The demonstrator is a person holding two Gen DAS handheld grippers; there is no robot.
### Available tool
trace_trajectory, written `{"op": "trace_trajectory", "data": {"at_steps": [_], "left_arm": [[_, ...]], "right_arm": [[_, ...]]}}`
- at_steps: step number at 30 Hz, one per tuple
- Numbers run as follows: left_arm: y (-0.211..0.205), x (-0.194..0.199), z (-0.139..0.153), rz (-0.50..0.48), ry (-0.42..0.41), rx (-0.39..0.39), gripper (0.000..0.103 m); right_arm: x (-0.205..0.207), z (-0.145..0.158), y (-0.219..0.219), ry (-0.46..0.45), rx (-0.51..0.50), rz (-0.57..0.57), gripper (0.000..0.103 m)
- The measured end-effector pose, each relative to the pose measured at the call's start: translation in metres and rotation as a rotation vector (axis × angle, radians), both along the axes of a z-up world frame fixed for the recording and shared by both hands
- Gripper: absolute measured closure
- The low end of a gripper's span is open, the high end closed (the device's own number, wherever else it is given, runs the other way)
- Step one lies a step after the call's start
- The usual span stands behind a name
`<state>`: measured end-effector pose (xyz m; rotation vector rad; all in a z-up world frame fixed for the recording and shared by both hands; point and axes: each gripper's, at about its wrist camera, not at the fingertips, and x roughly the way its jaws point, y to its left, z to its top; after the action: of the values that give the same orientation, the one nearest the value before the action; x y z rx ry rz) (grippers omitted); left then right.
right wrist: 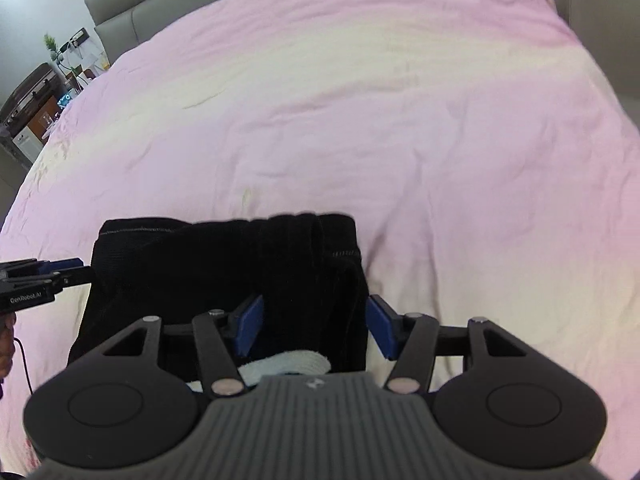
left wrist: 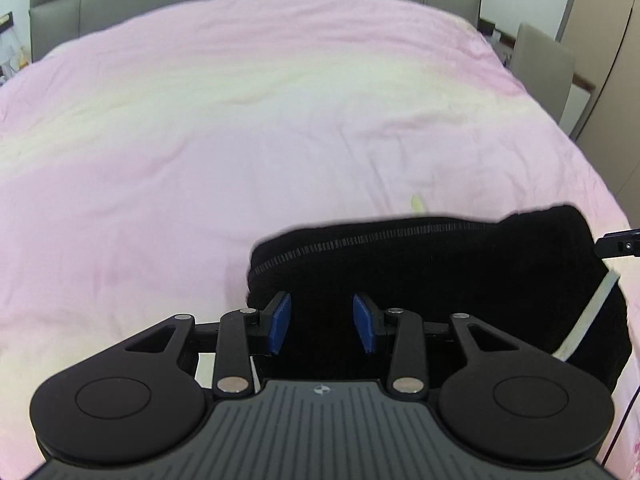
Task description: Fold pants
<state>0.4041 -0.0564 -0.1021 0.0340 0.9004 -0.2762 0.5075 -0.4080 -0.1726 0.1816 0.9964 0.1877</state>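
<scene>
Each camera sat on its own gripper and looked down along the fingers, close above the bed (left wrist: 200, 140). Both views showed the same black pants (left wrist: 460, 272) from opposite sides.

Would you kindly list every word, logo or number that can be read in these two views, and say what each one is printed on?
"GenRobot.AI", white letters on the side of the left gripper, seen at the left edge of the right wrist view; slightly blurred.
A small round emblem without letters on each gripper body, one on the left and one on the right gripper.
Nothing readable on the pants or bed cover.
</scene>
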Motion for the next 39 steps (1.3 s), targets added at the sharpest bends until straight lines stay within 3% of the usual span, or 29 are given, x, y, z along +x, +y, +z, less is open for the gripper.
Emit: {"op": "trace_trajectory", "data": {"at_steps": [1, 2, 3, 5, 10, 16, 20, 26, 28, 33, 37, 39], "left_arm": [[0.001, 0.003, 0.003, 0.010, -0.007, 0.003, 0.059], [0.001, 0.007, 0.004, 0.016, -0.011, 0.003, 0.059], [0.000, 0.011, 0.004, 0.020, -0.013, 0.002, 0.059], [-0.003, 0.017, 0.001, 0.026, -0.020, -0.002, 0.059], [-0.010, 0.042, -0.028, 0.047, 0.015, 0.001, 0.059], [-0.014, 0.072, -0.066, 0.079, 0.090, 0.027, 0.058], [-0.017, 0.069, -0.064, 0.076, 0.086, 0.057, 0.057], [-0.007, 0.028, -0.029, 0.090, 0.024, 0.084, 0.054], [-0.006, 0.006, -0.020, 0.071, 0.000, 0.113, 0.054], [0.000, -0.058, 0.004, 0.049, -0.025, 0.129, 0.049], [-0.001, -0.111, 0.017, 0.025, -0.034, 0.117, 0.037], [-0.003, -0.137, 0.018, 0.011, -0.032, 0.117, 0.036]], "right_arm": [[-0.001, 0.009, 0.003, -0.029, -0.012, 0.011, 0.051], [0.000, 0.016, 0.008, -0.049, -0.021, 0.021, 0.061], [0.002, 0.020, 0.013, -0.053, -0.021, 0.034, 0.077], [0.010, 0.019, 0.026, -0.045, -0.029, 0.060, 0.088], [0.033, -0.019, 0.044, 0.005, -0.169, 0.059, 0.092], [0.053, -0.055, 0.040, 0.029, -0.170, 0.044, 0.094], [0.055, -0.053, 0.037, 0.038, -0.156, 0.024, 0.094], [0.026, -0.030, 0.046, -0.019, -0.186, 0.008, 0.089], [0.006, -0.017, 0.046, -0.048, -0.169, 0.011, 0.080], [-0.052, 0.004, 0.051, -0.083, -0.165, 0.048, 0.078], [-0.090, 0.000, 0.052, -0.082, -0.115, 0.063, 0.078], [-0.106, -0.008, 0.056, -0.096, -0.131, 0.072, 0.078]]}}
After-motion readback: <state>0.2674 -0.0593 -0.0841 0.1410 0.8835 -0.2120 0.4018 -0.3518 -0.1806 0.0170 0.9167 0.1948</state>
